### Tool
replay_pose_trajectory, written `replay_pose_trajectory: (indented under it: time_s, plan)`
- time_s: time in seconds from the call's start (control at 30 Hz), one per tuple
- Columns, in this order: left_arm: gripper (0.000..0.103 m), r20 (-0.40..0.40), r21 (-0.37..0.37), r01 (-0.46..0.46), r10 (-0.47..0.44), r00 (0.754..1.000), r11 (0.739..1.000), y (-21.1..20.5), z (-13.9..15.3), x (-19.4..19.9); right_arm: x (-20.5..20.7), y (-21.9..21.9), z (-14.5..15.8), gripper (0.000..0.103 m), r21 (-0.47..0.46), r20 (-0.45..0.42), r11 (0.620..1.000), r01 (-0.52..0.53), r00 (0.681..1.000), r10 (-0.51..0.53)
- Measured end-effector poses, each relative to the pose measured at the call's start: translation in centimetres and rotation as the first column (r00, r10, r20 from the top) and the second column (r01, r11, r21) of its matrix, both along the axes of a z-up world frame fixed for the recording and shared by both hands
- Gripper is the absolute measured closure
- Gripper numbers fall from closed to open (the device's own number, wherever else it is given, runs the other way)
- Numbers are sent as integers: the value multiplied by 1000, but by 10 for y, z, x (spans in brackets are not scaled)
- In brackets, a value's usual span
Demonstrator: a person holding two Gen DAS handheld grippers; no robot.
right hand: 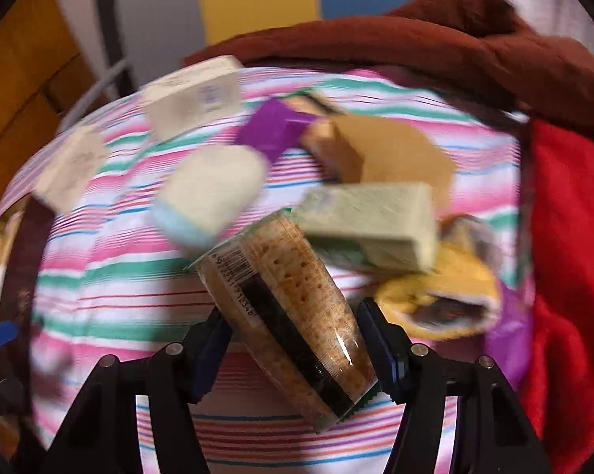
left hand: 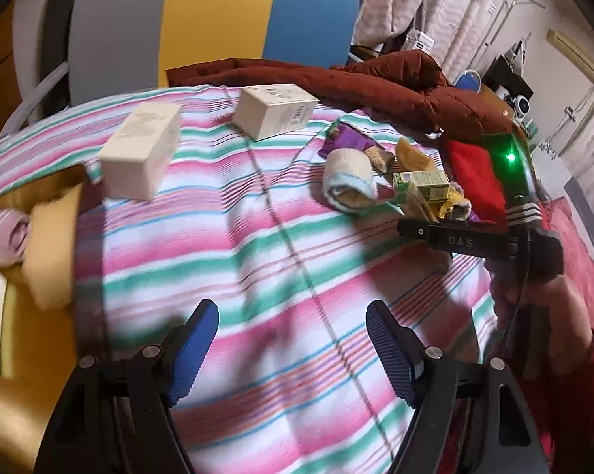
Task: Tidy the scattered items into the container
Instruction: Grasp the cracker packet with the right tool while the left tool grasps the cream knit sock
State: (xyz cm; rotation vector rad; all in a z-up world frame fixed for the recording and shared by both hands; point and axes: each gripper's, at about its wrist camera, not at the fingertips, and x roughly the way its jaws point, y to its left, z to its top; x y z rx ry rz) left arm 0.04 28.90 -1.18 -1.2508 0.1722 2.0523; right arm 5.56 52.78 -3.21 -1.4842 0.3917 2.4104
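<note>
The right claw (right hand: 293, 351) pinches a clear packet of crackers (right hand: 289, 316), its pads pressed on both sides of the packet. Just beyond it lie a pale green box (right hand: 372, 225), a rolled white and blue sock (right hand: 214, 197), a yellow sock (right hand: 443, 300) and a purple packet (right hand: 273, 126). Farther out to the left sit two white boxes (right hand: 194, 94).

The left claw (left hand: 293, 339) hangs spread and empty over bare striped cloth. To its far left is a yellow container (left hand: 52, 237) with a pink striped sock (left hand: 6, 237) already inside, so the tidying looks barely begun: most items are still outside it.

Everything rests on a bed sheet (left hand: 257, 237) striped pink, green and white. Beyond it lie a rust-brown quilt (left hand: 376, 79) and red cloth (left hand: 474, 173). A grey, yellow and blue panel (left hand: 218, 12) and pale curtains (left hand: 435, 0) stand behind.
</note>
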Motion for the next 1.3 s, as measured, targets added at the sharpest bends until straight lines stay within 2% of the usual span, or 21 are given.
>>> replay_pose_trajectory:
  time_s: [0.1,0.27,0.37,0.67,0.8,0.87,0.93,1.1,1.3]
  plan:
    - [25,-19,-16,21,-21,1000,1000,26,-2,-8,7,12,2,39,-32,-10,998,50,999,-50]
    - [25,-36,-16,46,-46,998,999,69,-7,-28,9,11,3,39,-19,0,999,45,999,-45]
    - [25,-41,-21,97,-98,994,995,98,-11,-40,9,14,3,38,-41,-1,998,50,999,-50]
    - [27,-26,-91,112,-115,993,990,141,-30,-69,9,23,-1,37,-100,-3,992,76,997,-77]
    - [40,7,-74,132,-132,991,988,149,-41,-74,8,22,-2,37,-91,3,993,71,997,-71]
    - [42,-31,-68,141,-143,989,988,150,-42,-68,6,21,-3,37,-85,6,994,67,998,-66]
    - [53,-47,-59,167,-170,984,984,151,-44,-62,4,21,-4,37,-84,7,994,65,998,-65]
    - [55,-45,-18,163,-164,985,986,139,-44,-59,0,16,-6,37,-52,21,997,49,999,-47]
    - [56,-42,36,145,-144,989,989,117,-43,-58,0,17,-6,37,-58,16,997,50,999,-49]
